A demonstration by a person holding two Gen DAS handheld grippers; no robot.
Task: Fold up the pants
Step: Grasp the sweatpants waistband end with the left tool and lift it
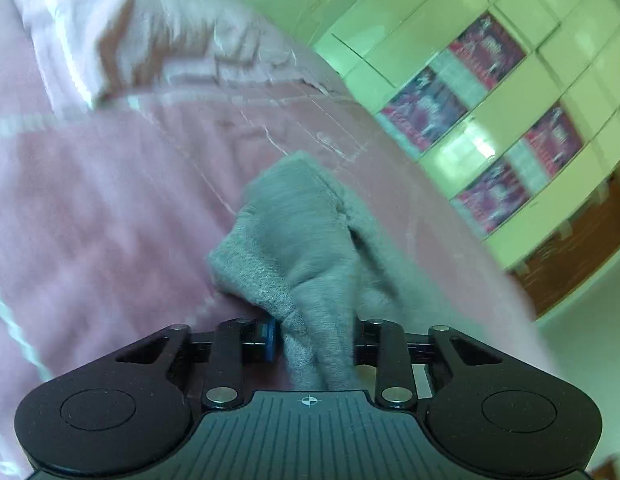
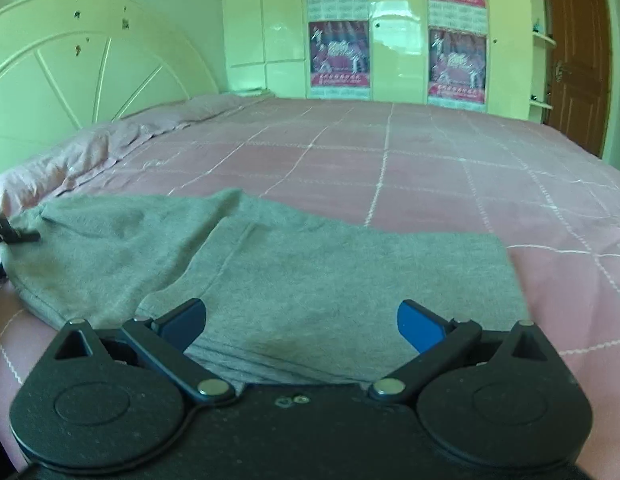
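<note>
The grey pants (image 2: 302,276) lie partly folded on the pink bed (image 2: 389,160). In the left wrist view my left gripper (image 1: 313,336) is shut on a bunched end of the grey pants (image 1: 298,232) and holds it lifted above the bedspread; the view is blurred and tilted. In the right wrist view my right gripper (image 2: 302,320) is open and empty, its blue-padded fingers (image 2: 419,326) spread just over the near edge of the folded pants. The left gripper (image 2: 6,232) shows at the far left edge, at the pants' other end.
The pink checked bedspread (image 2: 469,184) stretches far behind the pants. A pale headboard (image 2: 82,64) stands at the left, white wardrobes with posters (image 2: 337,52) at the back, a brown door (image 2: 577,52) at the right. Pink pillows (image 1: 122,28) lie near the headboard.
</note>
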